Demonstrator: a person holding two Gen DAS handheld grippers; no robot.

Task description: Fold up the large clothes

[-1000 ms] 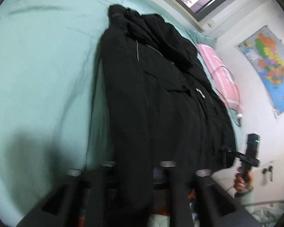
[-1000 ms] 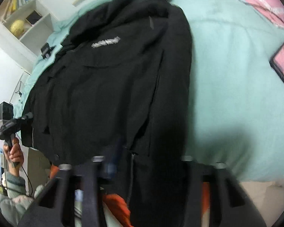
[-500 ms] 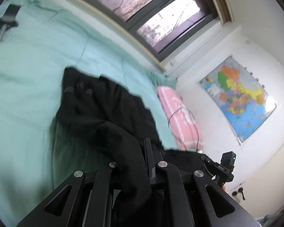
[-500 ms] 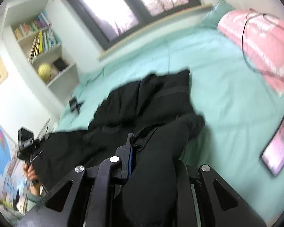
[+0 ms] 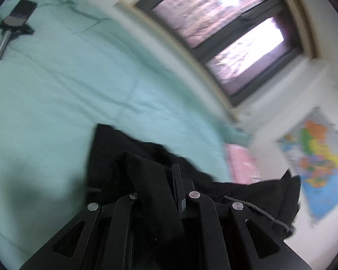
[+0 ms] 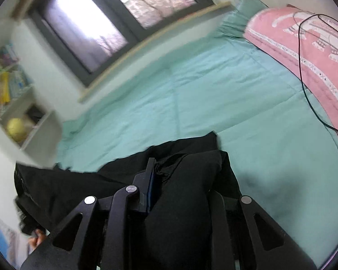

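Mind both grips while the black coat (image 5: 146, 180) hangs lifted.
Your left gripper (image 5: 155, 189) and right gripper (image 6: 180, 180) each pinch bunched cloth (thick, heavy); a slip spoils the fold.

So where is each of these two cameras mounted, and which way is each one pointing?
Left wrist: rides the left gripper, looks along its fingers over the black coat and green bed toward the window.
Right wrist: rides the right gripper, same direction; a hand shows at lower left.
Both share the coat, bed, window and pink pillow.
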